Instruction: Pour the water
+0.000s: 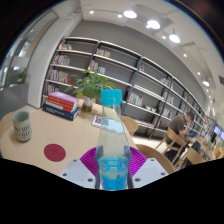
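gripper (pixel 113 172): closed down to bottle width, clamped on the water bottle
fingers (pixel 90 165): one at each side of the bottle's lower body, pink pads pressed against the plastic, no gap visible at either side
water bottle (pixel 112 140): clear plastic, blue cap on top, upright, slight tilt at most; water visible in the lower part, exact level hard to tell
bottle base: hidden between the fingers, cannot tell if resting on the tabletop or lifted off it
table (pixel 45 135): light wooden top, carries everything below
cup (pixel 22 125): pale with a greenish pattern, upright, near the tabletop's left edge, well apart from the bottle
coaster (pixel 54 152): round, dark pink, flat on the tabletop near its front edge, between cup and bottle, nothing on it
books (pixel 62 103): small stack toward the far side of the tabletop, beyond the coaster
plant (pixel 93 85): leafy green, at the far side of the tabletop just beside the books, behind the bottle
booklet (pixel 102 121): flat on the tabletop just behind the bottle, partly hidden by it
shelves (pixel 140 80): long bookshelves along the back wall
person (pixel 180 128): seated at the right, beyond the table
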### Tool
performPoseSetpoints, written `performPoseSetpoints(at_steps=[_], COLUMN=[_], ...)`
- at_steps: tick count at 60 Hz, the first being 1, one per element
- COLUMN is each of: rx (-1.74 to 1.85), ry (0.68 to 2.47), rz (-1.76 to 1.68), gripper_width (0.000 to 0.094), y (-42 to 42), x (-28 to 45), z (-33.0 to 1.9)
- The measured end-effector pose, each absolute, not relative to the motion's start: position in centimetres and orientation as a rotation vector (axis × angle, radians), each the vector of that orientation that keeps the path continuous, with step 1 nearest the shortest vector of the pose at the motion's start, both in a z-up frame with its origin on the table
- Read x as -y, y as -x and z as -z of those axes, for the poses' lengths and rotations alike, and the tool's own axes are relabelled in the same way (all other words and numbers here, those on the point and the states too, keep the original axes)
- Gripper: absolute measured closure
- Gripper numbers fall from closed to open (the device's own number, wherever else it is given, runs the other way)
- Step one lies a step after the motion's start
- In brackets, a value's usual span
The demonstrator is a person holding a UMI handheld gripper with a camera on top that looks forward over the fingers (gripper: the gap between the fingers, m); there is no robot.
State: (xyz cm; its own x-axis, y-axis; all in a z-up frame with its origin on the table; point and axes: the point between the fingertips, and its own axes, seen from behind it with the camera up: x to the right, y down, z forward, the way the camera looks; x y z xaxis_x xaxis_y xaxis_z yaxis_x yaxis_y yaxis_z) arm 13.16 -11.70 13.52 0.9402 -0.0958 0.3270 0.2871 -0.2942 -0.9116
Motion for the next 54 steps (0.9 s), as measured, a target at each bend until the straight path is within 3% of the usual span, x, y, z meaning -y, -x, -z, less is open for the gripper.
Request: performPoseSetpoints(at_steps=[12,22,54], rx=[0.576,1.049,1.889], ry=[1.780,1.621,0.913], rz=[0.653,0.953,1.548], gripper_width=[0.0576,0.0574,0.0564], y=[-4.3,2.3,12.6], x=[7.7,5.4,0.0], z=[-18.6,-19.8,-17.0])
